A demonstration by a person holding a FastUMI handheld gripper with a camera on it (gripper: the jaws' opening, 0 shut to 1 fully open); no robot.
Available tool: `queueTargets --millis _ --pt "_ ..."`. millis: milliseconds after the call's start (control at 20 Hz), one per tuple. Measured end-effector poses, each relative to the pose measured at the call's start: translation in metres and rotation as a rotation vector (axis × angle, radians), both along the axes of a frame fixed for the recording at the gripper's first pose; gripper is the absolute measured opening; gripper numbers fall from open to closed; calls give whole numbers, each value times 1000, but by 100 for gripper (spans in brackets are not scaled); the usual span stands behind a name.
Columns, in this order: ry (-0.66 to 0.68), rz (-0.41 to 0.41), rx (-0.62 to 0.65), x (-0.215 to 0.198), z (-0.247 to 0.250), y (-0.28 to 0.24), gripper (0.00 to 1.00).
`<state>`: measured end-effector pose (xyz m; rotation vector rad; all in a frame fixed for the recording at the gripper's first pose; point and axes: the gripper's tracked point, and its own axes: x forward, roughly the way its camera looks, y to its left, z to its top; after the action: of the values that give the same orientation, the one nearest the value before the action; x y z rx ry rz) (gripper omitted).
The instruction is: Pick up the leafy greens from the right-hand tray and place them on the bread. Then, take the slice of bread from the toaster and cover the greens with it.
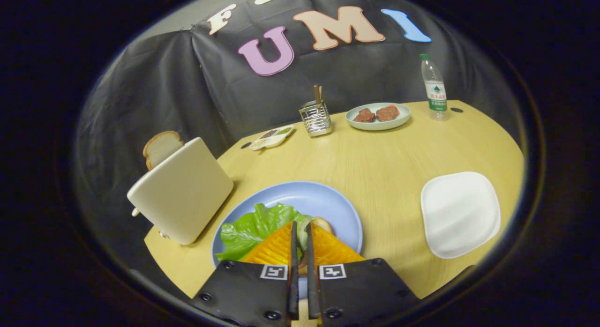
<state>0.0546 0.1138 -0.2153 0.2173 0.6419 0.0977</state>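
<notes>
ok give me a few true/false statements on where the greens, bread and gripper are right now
1. The greens lie on the blue plate. True.
2. The white tray holds greens. False: it is bare.
3. A bread slice sticks up from the toaster. True.
4. The gripper is wide open. False: its fingers are nearly together, a narrow gap between them, over the greens.
5. The bottle lies on its side. False: it stands upright.
</notes>
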Motion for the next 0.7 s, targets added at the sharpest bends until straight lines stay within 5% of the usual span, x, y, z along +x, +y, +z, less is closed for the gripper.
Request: queueTargets --millis 100,400,500,700 --pt "-13 13 -27 -2 3 -1 11" --pt "-77 7 -168 -5 16 -16 89" --pt "-109 16 -150 -7 27 -9 98" --pt "-207 29 -132 -9 61 8 98"
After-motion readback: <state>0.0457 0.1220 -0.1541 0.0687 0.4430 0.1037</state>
